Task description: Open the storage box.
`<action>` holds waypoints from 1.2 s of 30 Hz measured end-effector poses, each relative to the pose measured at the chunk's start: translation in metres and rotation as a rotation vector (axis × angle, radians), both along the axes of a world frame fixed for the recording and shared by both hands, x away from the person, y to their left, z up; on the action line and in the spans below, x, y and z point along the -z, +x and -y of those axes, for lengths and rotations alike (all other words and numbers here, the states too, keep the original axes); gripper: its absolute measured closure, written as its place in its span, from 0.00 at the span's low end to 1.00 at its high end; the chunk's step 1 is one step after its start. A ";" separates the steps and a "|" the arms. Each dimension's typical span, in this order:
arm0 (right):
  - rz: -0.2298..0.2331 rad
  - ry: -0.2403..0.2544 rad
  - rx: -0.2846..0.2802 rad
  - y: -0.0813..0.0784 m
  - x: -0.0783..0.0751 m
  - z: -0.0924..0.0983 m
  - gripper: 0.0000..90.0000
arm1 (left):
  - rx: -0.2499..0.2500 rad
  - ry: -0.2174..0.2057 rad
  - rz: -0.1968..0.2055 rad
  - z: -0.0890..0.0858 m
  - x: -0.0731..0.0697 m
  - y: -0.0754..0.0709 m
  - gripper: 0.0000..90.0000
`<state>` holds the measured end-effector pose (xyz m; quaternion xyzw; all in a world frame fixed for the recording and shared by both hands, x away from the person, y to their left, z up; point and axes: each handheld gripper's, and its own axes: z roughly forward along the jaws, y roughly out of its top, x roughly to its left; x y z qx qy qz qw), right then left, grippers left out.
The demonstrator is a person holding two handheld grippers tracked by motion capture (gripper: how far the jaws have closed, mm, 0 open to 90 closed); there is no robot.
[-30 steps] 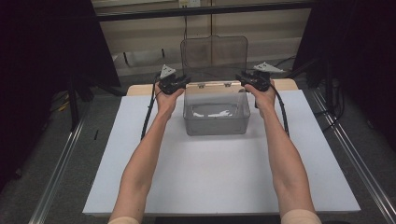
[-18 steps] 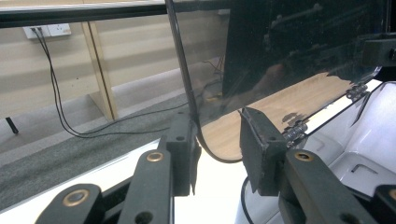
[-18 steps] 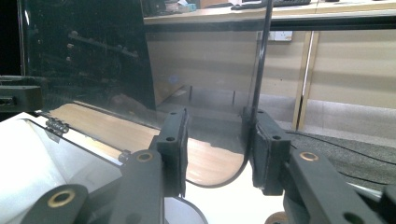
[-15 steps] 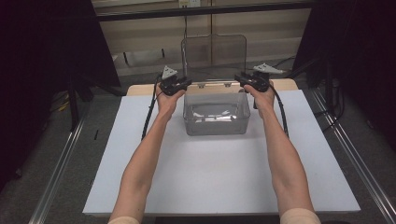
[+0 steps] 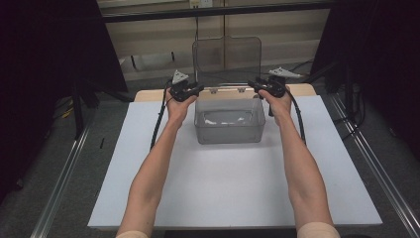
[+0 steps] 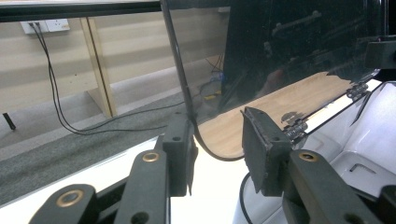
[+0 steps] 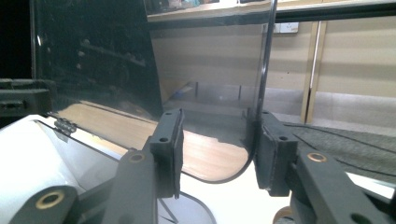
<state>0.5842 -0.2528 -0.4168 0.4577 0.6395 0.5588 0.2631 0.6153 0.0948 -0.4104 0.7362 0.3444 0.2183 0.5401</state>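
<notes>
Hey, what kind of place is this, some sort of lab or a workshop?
Probably a lab or recording setup rather than a home: a white-topped table framed by metal rails, dark curtains at both sides, and loose cables running from a wall socket across grey carpet.

My two grippers [image 5: 190,90] [image 5: 260,85] are black. The box [image 5: 229,121] and its raised lid [image 5: 227,54] are clear, something white inside. The table [image 5: 218,188] is white, its far edge wood-grained.
</notes>
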 end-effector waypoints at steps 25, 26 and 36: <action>-0.081 0.043 0.001 0.007 0.003 -0.002 0.54 | -0.026 -0.081 -0.066 -0.001 0.005 0.003 0.66; -0.083 0.040 0.000 0.008 0.003 -0.002 0.54 | -0.026 -0.079 -0.066 -0.001 0.005 0.004 0.66; -0.126 0.073 -0.001 0.010 0.008 -0.003 0.48 | -0.051 -0.101 -0.095 -0.004 0.008 0.005 0.61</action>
